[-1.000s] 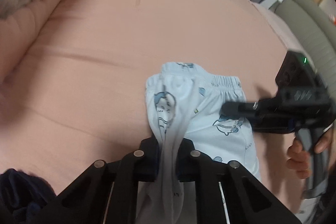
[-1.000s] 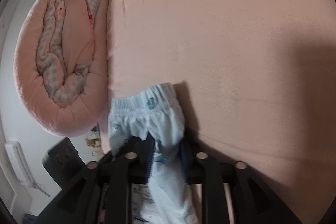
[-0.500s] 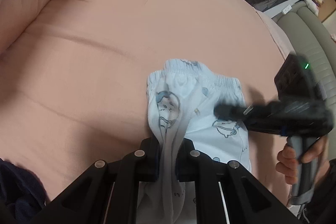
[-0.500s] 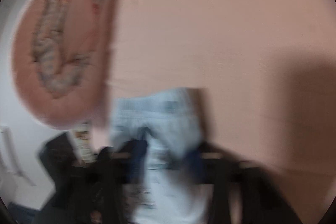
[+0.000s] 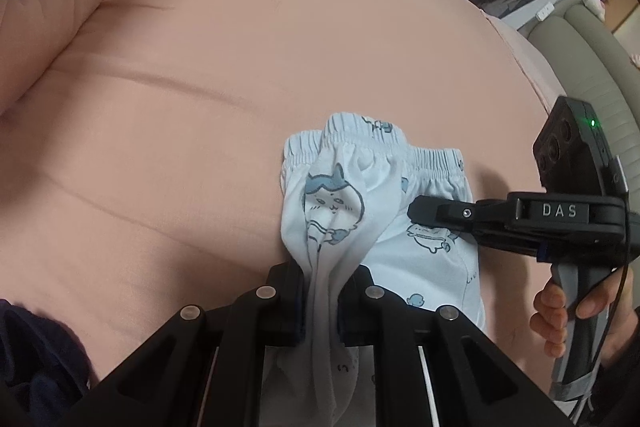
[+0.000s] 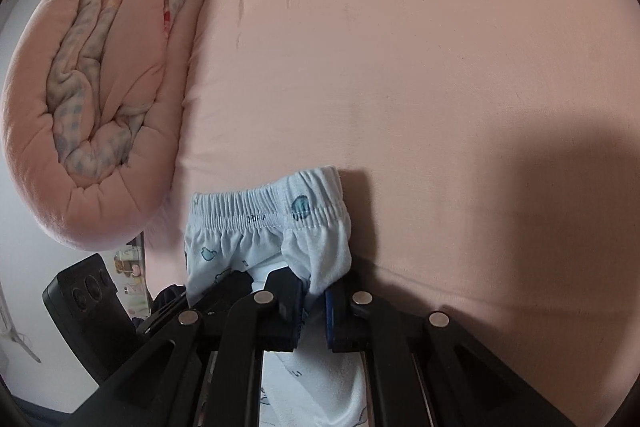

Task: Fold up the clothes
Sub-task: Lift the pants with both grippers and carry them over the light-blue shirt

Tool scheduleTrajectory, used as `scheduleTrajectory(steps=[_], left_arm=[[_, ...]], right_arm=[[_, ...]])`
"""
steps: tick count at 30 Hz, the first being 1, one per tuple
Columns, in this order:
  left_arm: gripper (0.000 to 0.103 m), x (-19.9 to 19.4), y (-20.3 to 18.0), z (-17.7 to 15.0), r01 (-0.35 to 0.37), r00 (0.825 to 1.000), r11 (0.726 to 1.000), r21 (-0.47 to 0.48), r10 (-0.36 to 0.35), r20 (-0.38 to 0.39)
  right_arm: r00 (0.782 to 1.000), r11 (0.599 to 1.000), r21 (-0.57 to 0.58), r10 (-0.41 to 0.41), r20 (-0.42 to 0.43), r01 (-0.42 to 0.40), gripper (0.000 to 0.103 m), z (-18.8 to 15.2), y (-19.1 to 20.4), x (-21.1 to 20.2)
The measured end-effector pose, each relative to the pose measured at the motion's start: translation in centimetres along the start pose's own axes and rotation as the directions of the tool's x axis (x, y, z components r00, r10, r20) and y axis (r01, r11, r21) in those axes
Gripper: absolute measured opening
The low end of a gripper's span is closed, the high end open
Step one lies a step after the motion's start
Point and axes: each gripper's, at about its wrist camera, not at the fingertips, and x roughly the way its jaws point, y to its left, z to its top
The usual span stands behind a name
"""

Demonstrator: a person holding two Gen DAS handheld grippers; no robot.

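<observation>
While left claw [image 5: 320, 301] pinches bunched shorts [image 5: 340, 195], right claw [image 6: 314, 301] nips waistband fold, nearly closed.

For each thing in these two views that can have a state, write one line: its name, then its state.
Left gripper: shut on the shorts.
Right gripper: shut on the shorts.
Shorts: folded over, waistband end resting on the bed, pinched by both grippers.
Quilt: rolled up, beside the sheet.
Sheet: spread out, lightly creased.
Light: lit green.

left gripper [image 5: 320, 301] and right gripper [image 6: 312, 301], jaws both clamped
</observation>
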Motion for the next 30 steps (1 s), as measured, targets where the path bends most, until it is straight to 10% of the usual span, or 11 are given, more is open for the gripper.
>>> scheduleTrajectory(steps=[14,30], left_arm=[[0.009,-1.4,-3.3,-0.9,-0.072,0.997,0.994,0.080,0.071,0.025],[0.009,-9.2,-3.1,-5.2,-0.055,0.992,0.991,0.120,0.041,0.119]], right_arm=[[0.963,0.935,-0.238,-0.240,0.125,0.264,0.007,-1.4,4.8,-0.5],[0.979,0.914,-0.384,-0.062,0.194,0.134,0.007,-3.9,8.5,-4.6]])
